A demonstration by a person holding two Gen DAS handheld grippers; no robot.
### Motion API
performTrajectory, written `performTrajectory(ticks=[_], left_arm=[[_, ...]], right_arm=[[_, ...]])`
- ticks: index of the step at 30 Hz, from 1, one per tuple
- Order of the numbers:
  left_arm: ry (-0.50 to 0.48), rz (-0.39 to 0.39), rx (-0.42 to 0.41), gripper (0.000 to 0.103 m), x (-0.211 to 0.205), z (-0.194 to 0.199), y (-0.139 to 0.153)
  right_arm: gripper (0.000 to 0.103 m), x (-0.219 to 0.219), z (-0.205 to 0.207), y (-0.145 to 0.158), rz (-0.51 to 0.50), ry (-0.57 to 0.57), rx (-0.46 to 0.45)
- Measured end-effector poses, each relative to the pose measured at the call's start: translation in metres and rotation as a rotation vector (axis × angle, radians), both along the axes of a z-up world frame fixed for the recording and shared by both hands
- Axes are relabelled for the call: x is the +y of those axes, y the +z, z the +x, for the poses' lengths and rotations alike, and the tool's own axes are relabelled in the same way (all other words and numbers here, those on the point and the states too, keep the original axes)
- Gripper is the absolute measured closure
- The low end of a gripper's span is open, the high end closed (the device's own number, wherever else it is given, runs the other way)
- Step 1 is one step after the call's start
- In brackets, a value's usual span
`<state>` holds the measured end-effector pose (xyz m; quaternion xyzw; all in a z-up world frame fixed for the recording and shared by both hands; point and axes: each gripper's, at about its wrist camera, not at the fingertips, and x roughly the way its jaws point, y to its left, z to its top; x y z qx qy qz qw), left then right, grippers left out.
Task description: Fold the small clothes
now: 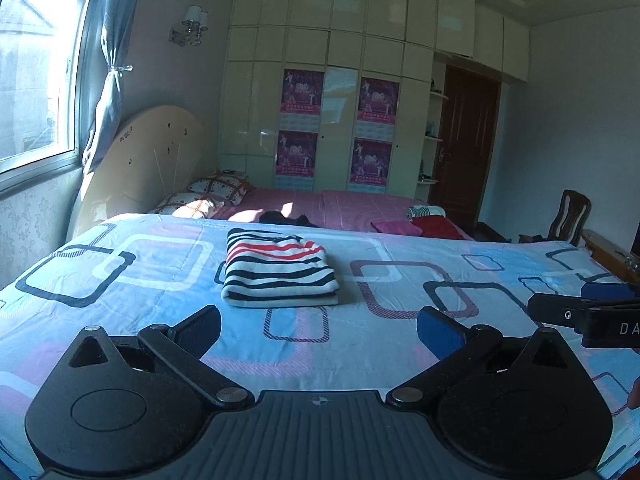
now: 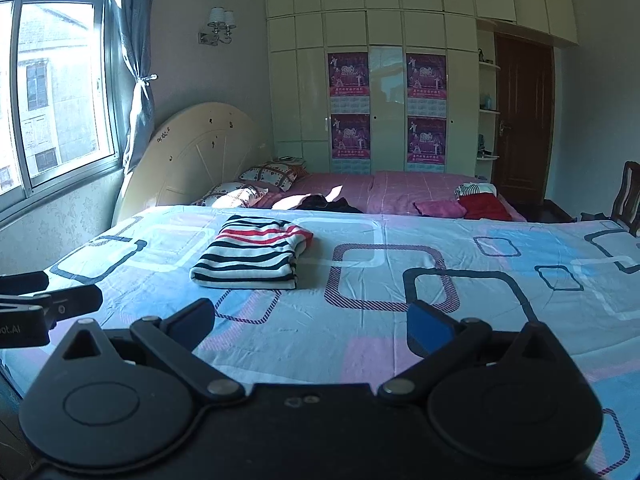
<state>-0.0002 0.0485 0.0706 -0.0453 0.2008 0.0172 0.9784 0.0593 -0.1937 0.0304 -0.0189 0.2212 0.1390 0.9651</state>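
1. One striped garment [image 1: 279, 270], banded in white, dark and red, lies folded into a neat rectangle on a bed sheet [image 1: 400, 344] printed with rounded squares in blue, pink and dark outline.

2. The left gripper [image 1: 319, 330] hangs low over the sheet at 6 o'clock of the garment, its two fingers [image 1: 440, 332] spread wide and empty, well apart from the cloth.

3. The right gripper [image 2: 312, 326] hangs beside it, its two fingers [image 2: 430, 332] likewise released and holding nothing; from its camera the folded garment [image 2: 252, 254] sits toward 11 o'clock.

4. Each gripper shows at the edge of the other's view: the right one at 3 o'clock in the left wrist view, the left one at 9 o'clock in the right wrist view.

5. Beyond the patterned sheet, a pink-covered bed [image 1: 348, 204] carries two checked pillows [image 1: 218, 190], one dark heap of clothing [image 1: 286, 218], one pink folded piece [image 1: 396, 227] and one red piece [image 1: 434, 226] with a striped item just behind it.

6. Four magenta posters [image 2: 348, 76] hang in two columns on the pale wardrobe [image 2: 384, 12] at 12 o'clock.

7. One window [image 2: 52, 92] with a tied curtain [image 2: 140, 64] lights the room from 9 o'clock, above one rounded headboard [image 2: 200, 148]; one twin-shade wall lamp [image 2: 220, 24] hangs nearby.

8. One brown door [image 2: 522, 120] and one wooden chair [image 2: 628, 200] stand toward 2 o'clock.
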Motion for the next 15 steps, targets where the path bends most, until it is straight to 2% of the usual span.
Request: performTrajectory(ticks=[15], left_arm=[[-0.015, 0.013, 0.007, 0.0, -0.0096, -0.0002, 0.0028]], right_arm=[[0.0, -0.0009, -0.0023, -0.0009, 0.007, -0.005, -0.003]])
